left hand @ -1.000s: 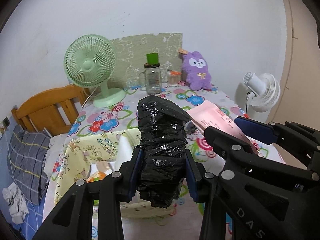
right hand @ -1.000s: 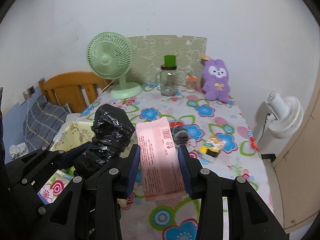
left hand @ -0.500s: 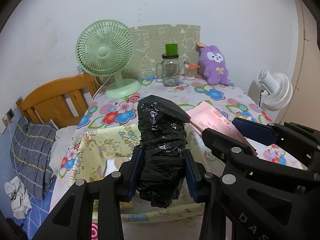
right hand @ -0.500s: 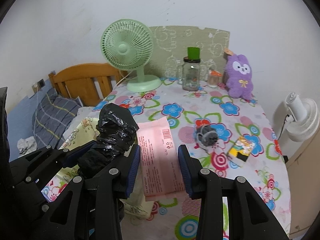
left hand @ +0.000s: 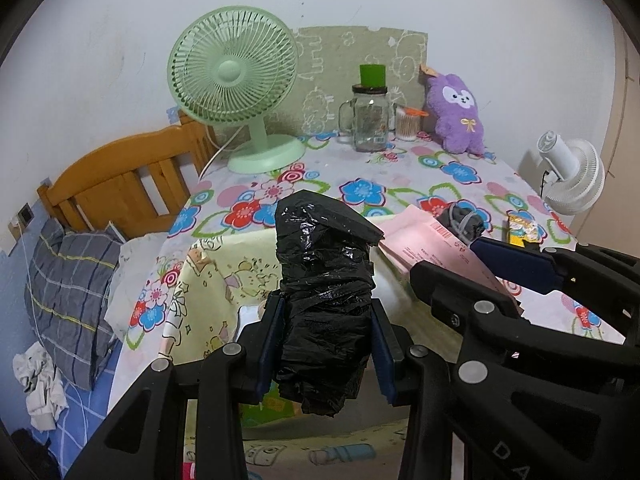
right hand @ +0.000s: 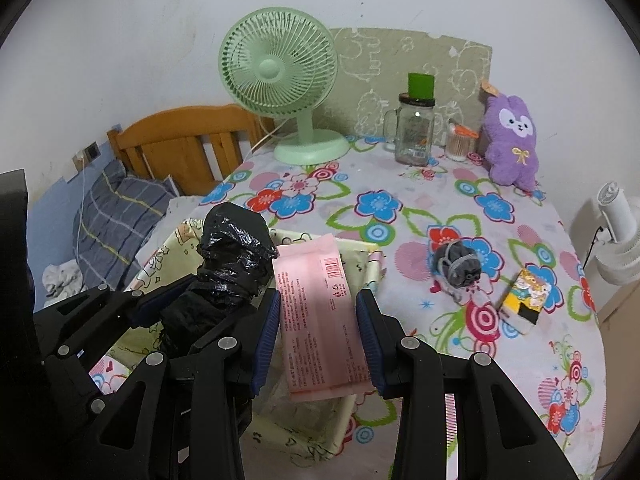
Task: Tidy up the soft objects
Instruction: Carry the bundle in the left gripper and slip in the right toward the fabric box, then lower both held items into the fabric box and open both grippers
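Step in hand, as I judge it: carry phase, both items lifted and held over the bin (right hand: 362, 245), drop-off not yet done. Next move likely calls for lowering each into the bin's open mouth and spreading the jaws, 1 at a time so the 2 grippers, close side by side, don't collide.

Table (right hand: 408, 184): floral cloth, smooth, flat. Bin: pale yellow fabric with cartoon print, soft folded walls, sits at table's near-left edge, directly below both loads.

Left gripper (left hand: 327, 346): jaws pinching the black bag (left hand: 326, 280), a crinkly glossy plastic bundle, roughly columnar, squashes under grip, its top flops over to the right.

Right gripper (right hand: 317, 342): jaws pressed on the 2 long edges of the pink pack (right hand: 320, 312), flat rectangular soft pouch, matte film with barcode and print, slight bow.

Left on table: purple plush (right hand: 512, 140), fuzzy, upright at the back wall; grey bundle (right hand: 460, 266), knotted cloth lump; small yellow-black packet (right hand: 524, 298) just beside it.
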`<state>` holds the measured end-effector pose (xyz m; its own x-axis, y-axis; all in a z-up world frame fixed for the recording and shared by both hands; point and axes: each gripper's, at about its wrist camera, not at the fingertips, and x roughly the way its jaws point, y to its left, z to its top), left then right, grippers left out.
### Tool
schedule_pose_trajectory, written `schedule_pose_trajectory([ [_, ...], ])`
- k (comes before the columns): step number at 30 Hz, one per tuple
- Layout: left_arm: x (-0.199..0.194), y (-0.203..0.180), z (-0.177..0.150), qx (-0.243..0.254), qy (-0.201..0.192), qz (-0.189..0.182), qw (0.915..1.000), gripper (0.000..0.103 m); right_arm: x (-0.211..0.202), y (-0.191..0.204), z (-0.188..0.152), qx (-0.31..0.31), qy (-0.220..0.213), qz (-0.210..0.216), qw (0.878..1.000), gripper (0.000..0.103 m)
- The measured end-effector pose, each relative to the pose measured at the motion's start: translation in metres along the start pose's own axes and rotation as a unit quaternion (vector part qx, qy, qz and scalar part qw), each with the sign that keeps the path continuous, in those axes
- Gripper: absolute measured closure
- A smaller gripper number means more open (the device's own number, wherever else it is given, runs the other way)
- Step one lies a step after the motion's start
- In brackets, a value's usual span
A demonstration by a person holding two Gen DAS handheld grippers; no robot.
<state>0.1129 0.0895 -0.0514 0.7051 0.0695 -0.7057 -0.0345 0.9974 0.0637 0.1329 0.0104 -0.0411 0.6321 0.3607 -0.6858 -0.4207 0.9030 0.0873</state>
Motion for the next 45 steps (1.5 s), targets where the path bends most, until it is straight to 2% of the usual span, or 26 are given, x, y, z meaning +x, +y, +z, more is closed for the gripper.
schedule_pose_trajectory([
  [10, 0.020, 0.020, -0.006, -0.015, 0.035, 0.002, 0.9993, 0.059, 0.024, 0.014, 0.000, -0.012, 0.027, 0.006, 1.000, 0.061],
  [12, 0.022, 0.022, -0.007, -0.022, 0.041, -0.002, 0.9989, 0.049, 0.027, 0.017, 0.000, -0.014, 0.031, 0.007, 0.999, 0.061],
  [13, 0.023, 0.025, -0.007, -0.026, 0.042, -0.003, 0.9988, 0.042, 0.029, 0.018, 0.000, -0.014, 0.032, 0.010, 0.999, 0.061],
  [27, 0.018, 0.033, -0.013, -0.032, 0.044, 0.007, 0.9985, 0.031, 0.034, 0.029, 0.000, -0.019, 0.041, 0.026, 0.999, 0.059],
  [29, 0.016, 0.032, -0.014, -0.031, 0.044, 0.006, 0.9985, 0.029, 0.032, 0.029, 0.000, -0.022, 0.039, 0.023, 0.999, 0.055],
  [31, 0.012, 0.030, -0.015, -0.031, 0.040, 0.002, 0.9987, 0.026, 0.028, 0.028, -0.001, -0.022, 0.034, 0.014, 0.999, 0.039],
  [33, 0.008, 0.027, -0.015, -0.028, 0.035, 0.000, 0.9990, 0.023, 0.023, 0.024, -0.002, -0.018, 0.027, 0.011, 0.999, 0.032],
  [45, -0.015, 0.003, -0.012, -0.011, 0.008, -0.003, 0.9999, 0.016, -0.005, 0.007, -0.007, -0.005, 0.003, -0.004, 1.000, 0.024],
])
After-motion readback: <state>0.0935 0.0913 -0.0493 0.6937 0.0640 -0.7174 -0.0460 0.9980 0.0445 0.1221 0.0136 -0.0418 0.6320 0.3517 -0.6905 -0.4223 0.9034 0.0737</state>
